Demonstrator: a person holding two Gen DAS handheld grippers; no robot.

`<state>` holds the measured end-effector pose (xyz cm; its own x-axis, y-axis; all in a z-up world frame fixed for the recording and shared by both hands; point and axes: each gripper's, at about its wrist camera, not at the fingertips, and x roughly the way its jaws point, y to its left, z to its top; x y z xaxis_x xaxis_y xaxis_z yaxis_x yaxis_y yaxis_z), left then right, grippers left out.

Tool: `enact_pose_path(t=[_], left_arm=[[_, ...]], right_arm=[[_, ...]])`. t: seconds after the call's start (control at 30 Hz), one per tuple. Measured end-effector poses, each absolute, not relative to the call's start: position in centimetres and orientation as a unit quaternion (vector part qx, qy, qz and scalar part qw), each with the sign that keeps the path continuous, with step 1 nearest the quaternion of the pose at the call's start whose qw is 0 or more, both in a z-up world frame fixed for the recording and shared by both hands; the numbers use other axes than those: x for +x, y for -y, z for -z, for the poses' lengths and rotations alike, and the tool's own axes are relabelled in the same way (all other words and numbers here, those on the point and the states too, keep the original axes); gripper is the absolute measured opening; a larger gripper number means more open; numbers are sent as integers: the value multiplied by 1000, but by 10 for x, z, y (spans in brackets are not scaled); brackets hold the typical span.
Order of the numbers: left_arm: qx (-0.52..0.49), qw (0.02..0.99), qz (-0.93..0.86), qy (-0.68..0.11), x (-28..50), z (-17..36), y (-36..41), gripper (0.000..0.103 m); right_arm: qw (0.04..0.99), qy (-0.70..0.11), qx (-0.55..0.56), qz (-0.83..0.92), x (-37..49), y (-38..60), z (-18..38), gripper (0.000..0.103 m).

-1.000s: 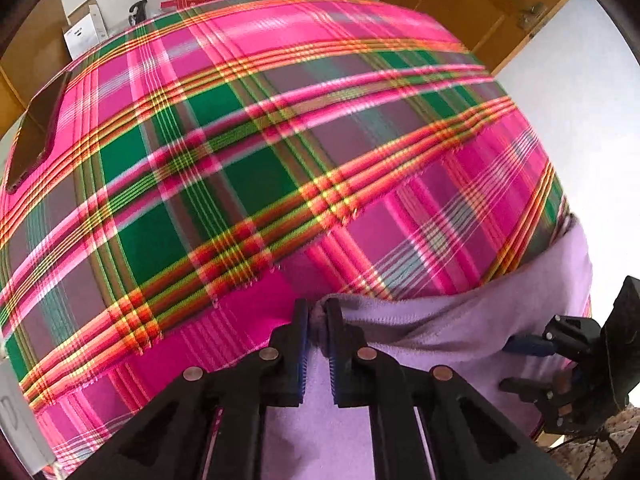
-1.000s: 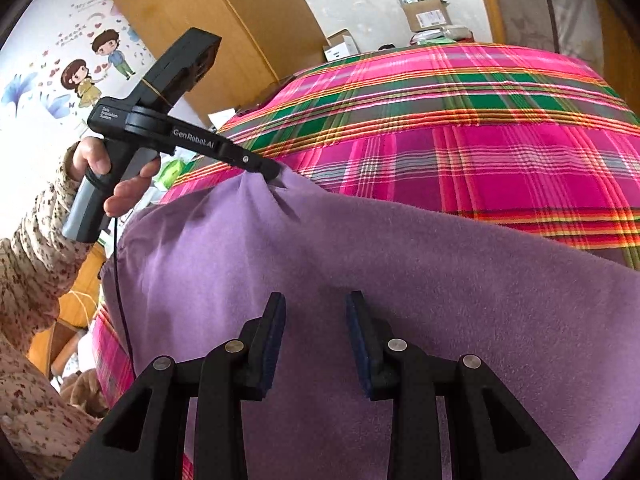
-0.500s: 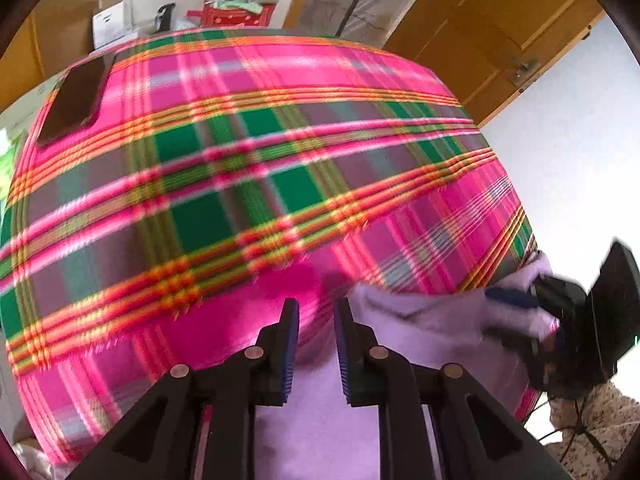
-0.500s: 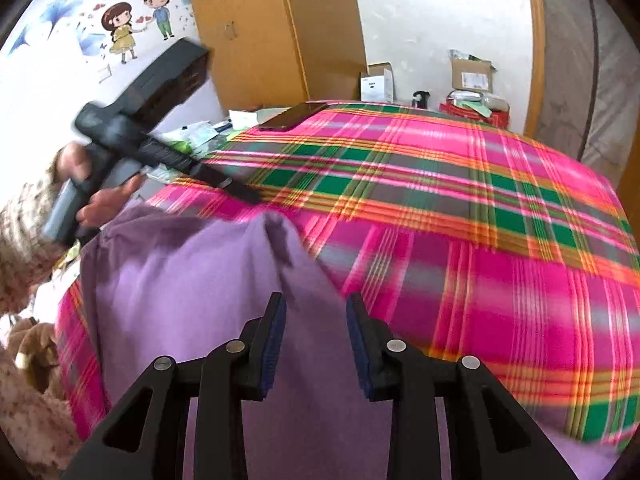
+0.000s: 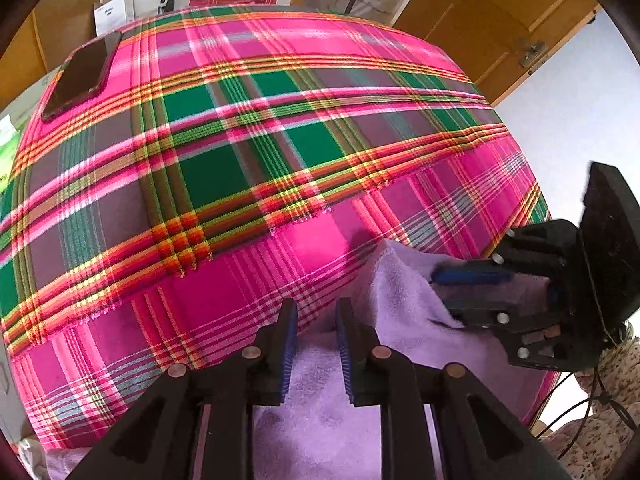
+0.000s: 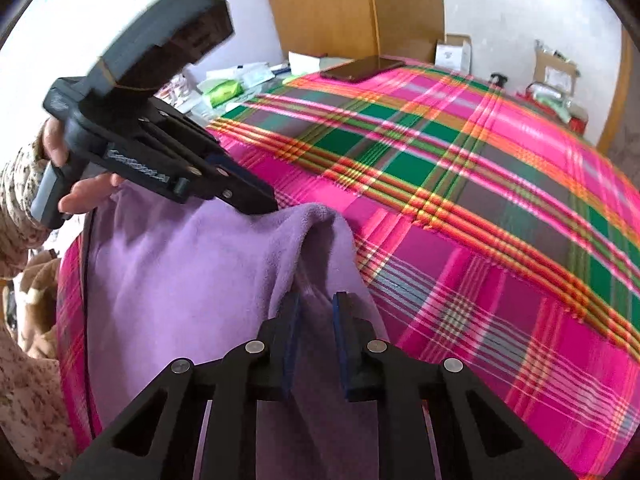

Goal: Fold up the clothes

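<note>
A purple fleece garment [image 5: 400, 308] lies on the near part of a bed covered by a pink and green plaid sheet [image 5: 240, 160]. My left gripper [image 5: 316, 316] hovers over the garment's far edge, open, with nothing pinched between its fingers. It also shows from the side in the right wrist view as the left gripper [image 6: 264, 206], tip just above the cloth. My right gripper [image 6: 316, 308] has its jaws closing on a raised fold of the purple garment [image 6: 192, 280], which fills the gap. In the left wrist view the right gripper [image 5: 442, 293] has cloth between its blue pads.
A dark phone [image 5: 80, 76] lies at the sheet's far left corner, also seen as the phone [image 6: 360, 68]. Cardboard boxes [image 5: 116, 8] and a wooden wardrobe [image 6: 340, 8] stand beyond the bed. A person's hand [image 6: 80, 196] in a patterned sleeve holds the left gripper.
My left gripper has opened and let go of the garment's edge. My right gripper has rolled, slid to the cloth's far fold, and narrowed its jaws around it.
</note>
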<state>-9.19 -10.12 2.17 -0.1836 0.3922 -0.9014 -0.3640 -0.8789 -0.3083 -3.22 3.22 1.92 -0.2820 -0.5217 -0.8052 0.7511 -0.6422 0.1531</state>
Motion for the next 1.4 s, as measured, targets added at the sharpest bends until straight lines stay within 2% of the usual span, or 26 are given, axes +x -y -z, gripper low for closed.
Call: enact_pose_path(t=[0.03, 0.13, 0.27, 0.3, 0.33, 0.43, 0.6, 0.77, 0.87, 1.1, 1.23, 1.3, 1.33, 1.4], left_arm=[[-587, 249, -770, 14, -91, -23, 102, 21], [-586, 246, -772, 16, -89, -23, 104, 25], [-592, 249, -766, 11, -91, -17, 100, 25], [-592, 250, -766, 14, -91, -17, 100, 25], [-591, 252, -766, 18, -91, -18, 100, 25], [-586, 246, -771, 33, -95, -20, 105, 25], [-580, 236, -778, 49, -98, -24, 114, 25], [-567, 254, -781, 55, -93, -31, 111, 25], [-564, 269, -780, 41, -91, -31, 101, 25], [-575, 285, -767, -11, -94, -18, 74, 25], [-573, 290, -767, -8, -96, -19, 68, 25], [-574, 288, -767, -6, -97, -17, 67, 17], [-572, 287, -769, -3, -97, -17, 68, 8], [-566, 285, -774, 11, -98, -20, 73, 6]], right_arm=[[401, -134, 446, 789, -34, -31, -17, 26], [405, -134, 445, 787, -37, -26, -16, 28], [407, -154, 438, 787, -31, -18, -17, 27], [410, -161, 437, 784, -30, -17, -17, 20], [411, -157, 441, 782, -31, -17, -17, 9], [404, -144, 441, 788, -33, -19, -18, 5], [369, -85, 434, 818, -46, -32, -27, 4], [360, -74, 457, 810, -51, -31, -16, 5], [355, -44, 466, 809, -58, -36, -15, 5], [355, -30, 473, 806, -59, -37, -14, 7], [340, -5, 468, 816, -58, -50, -22, 7], [331, 20, 460, 824, -55, -68, -29, 9], [325, 28, 455, 829, -54, -79, -32, 12], [314, 38, 449, 836, -50, -104, -36, 18]])
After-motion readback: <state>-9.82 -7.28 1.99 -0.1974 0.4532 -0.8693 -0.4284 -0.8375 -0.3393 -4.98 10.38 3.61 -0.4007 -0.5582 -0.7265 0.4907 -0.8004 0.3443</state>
